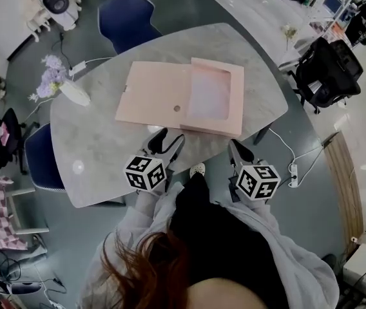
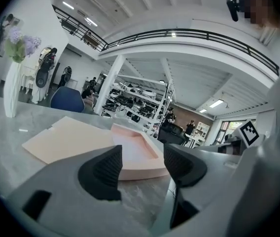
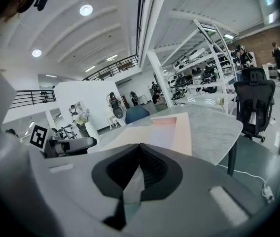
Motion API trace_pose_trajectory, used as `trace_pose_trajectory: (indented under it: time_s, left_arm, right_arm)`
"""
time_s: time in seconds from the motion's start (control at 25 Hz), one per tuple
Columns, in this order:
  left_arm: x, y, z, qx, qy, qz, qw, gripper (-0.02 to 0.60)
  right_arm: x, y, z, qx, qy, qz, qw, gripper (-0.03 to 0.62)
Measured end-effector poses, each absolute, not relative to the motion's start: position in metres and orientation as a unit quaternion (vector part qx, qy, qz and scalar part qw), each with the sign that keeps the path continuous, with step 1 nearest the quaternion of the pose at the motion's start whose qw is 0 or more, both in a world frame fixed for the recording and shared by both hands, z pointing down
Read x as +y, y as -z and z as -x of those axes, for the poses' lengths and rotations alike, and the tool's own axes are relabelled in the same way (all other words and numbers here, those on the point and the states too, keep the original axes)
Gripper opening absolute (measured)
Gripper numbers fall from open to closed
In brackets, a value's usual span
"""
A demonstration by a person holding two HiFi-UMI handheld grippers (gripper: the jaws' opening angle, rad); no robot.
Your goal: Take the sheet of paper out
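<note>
**Head view.** A pink box (image 1: 218, 129) lies open on a grey table (image 1: 99, 153), with its lid (image 1: 151, 95) folded flat at the tray's 9 o'clock. The paper (image 1: 209, 95), pale and whitish, lies inside the tray. A vase (image 1: 73, 93) with flowers lies near the table edge at the box's 9 o'clock. The left gripper (image 1: 165, 145) sits at the box's 6 o'clock, just short of its near edge. The right gripper (image 1: 236, 149) is at the box's 5 o'clock, over the table's rim. Both point to 12 o'clock.

**Left gripper view.** The left gripper (image 2: 142, 163) has its claw spread wide and empty. Through the gap shows the box (image 2: 150, 143), apart from the pads. The paper (image 2: 130, 149) is in its tray and the lid (image 2: 66, 137) is at 10 o'clock. The vase (image 2: 11, 95) appears upright at 9 o'clock.

**Right gripper view.** The right gripper (image 3: 139, 157) has its claw drawn in, the pads meeting at their tips and gripping nothing. The box (image 3: 184, 132) lies ahead at 12 o'clock on the table (image 3: 216, 127), and the paper (image 3: 162, 130) rests in it untouched. The left gripper (image 3: 71, 144) shows at 9 o'clock, and a black chair (image 3: 253, 100) at 2 o'clock.
</note>
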State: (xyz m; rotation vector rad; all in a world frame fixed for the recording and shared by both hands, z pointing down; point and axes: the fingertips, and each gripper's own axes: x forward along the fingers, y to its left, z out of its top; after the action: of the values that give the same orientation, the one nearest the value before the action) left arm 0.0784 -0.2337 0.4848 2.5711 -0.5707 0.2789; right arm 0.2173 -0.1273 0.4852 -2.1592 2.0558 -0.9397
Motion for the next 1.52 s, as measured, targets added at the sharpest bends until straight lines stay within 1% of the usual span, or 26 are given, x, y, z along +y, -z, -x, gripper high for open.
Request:
trace_pose_trajectory:
  time_s: [0.28, 0.52, 0.64, 0.8, 1.04, 1.24, 1.52]
  left_arm:
    - [-0.287, -0.500, -0.122, -0.203, -0.130, -0.934, 0.262, 0.241]
    - [-0.316, -0.530, -0.154, -0.158, -0.179, -0.933, 0.269, 0.241]
    - [-0.329, -0.540, -0.169, -0.141, -0.198, -0.928, 0.284, 0.241]
    - [-0.344, -0.554, -0.178, -0.139, -0.222, -0.911, 0.319, 0.241]
    - [-0.360, -0.582, -0.205, -0.142, -0.264, -0.879, 0.372, 0.235]
    - [-0.370, -0.606, -0.220, -0.161, -0.307, -0.856, 0.383, 0.233]
    - [-0.370, -0.638, -0.226, -0.168, -0.367, -0.827, 0.392, 0.229]
  right_arm:
    - [-0.181, -0.481, -0.259, 0.659, 0.299, 0.690, 0.005, 0.008]
    - [-0.224, -0.486, -0.275, 0.670, 0.295, 0.681, -0.002, 0.008]
    - [-0.236, -0.486, -0.278, 0.677, 0.296, 0.674, -0.013, 0.008]
    - [-0.244, -0.485, -0.278, 0.689, 0.302, 0.658, -0.026, 0.008]
    - [-0.259, -0.495, -0.303, 0.702, 0.324, 0.633, -0.040, 0.008]
    - [-0.278, -0.502, -0.318, 0.717, 0.341, 0.605, -0.047, 0.008]
    - [-0.304, -0.512, -0.338, 0.731, 0.362, 0.578, -0.036, 0.008]
